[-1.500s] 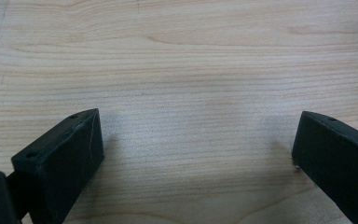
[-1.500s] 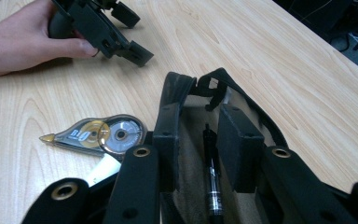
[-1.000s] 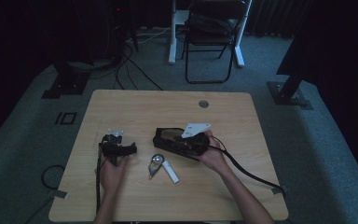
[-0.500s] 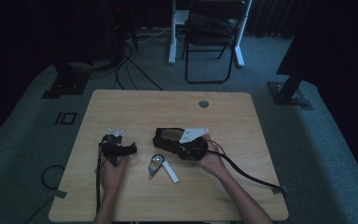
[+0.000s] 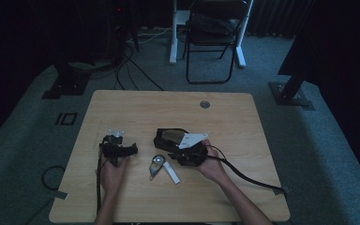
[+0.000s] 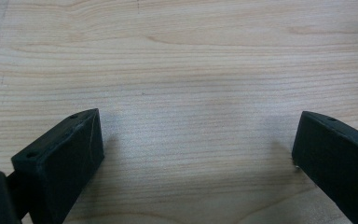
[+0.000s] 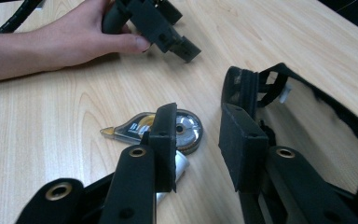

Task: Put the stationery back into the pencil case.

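Surface [image 5: 136,108]: pale wood grain; it carries both claws, a tape dispenser and a black pouch
Left claw [image 5: 118,149]: held in the person's left hand [image 5: 113,171] at the left of the high view; jaws stand wide apart with only bare wood between them in the left claw view; nothing gripped
Right claw [image 7: 196,144]: held in the right hand [image 5: 212,164], lying low over the wood; jaws part-way apart with a gap between the pads; nothing pressed between them
Tape dispenser [image 7: 168,127]: clear teardrop shell with a round wheel inside, flat on the wood; it lies just ahead of the right claw's left jaw, partly hidden behind that jaw; between the two hands in the high view
Pouch [image 5: 168,137]: black, open-topped, just beside the right claw's right jaw; whether they touch I cannot tell
Strip [image 5: 171,173]: small white piece lying just beside the tape dispenser
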Tool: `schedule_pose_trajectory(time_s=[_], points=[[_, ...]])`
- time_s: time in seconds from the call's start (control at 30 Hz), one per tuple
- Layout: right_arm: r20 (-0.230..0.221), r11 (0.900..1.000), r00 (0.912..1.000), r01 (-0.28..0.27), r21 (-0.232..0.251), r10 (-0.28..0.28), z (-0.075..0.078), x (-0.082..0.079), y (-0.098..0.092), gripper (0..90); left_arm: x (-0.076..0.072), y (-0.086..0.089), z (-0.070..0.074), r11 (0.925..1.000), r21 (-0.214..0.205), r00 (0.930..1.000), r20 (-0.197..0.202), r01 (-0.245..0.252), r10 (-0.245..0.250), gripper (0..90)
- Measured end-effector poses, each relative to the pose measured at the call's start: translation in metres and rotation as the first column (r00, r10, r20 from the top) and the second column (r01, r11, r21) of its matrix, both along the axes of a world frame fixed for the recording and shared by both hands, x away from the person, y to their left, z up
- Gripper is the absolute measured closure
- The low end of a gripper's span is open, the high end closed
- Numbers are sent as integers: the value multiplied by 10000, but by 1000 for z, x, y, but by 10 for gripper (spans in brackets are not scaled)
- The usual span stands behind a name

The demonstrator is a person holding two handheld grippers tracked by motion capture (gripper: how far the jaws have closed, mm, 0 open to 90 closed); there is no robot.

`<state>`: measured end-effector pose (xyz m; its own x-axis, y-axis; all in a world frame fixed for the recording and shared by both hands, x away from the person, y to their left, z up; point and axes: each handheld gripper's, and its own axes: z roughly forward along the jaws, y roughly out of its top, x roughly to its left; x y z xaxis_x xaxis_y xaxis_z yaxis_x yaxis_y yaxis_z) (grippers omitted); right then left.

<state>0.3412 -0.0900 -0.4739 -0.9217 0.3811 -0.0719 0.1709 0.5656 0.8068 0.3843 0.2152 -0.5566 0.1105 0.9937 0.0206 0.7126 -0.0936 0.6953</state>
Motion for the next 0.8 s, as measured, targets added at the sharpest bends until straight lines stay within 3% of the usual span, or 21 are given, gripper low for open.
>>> schedule_pose_trajectory(time_s=[0.8], points=[[-83,9994,9999,-68,-336,65,-18,-23,11,660,0,0,0,10000,-15,10000,15,-12,12,22]])
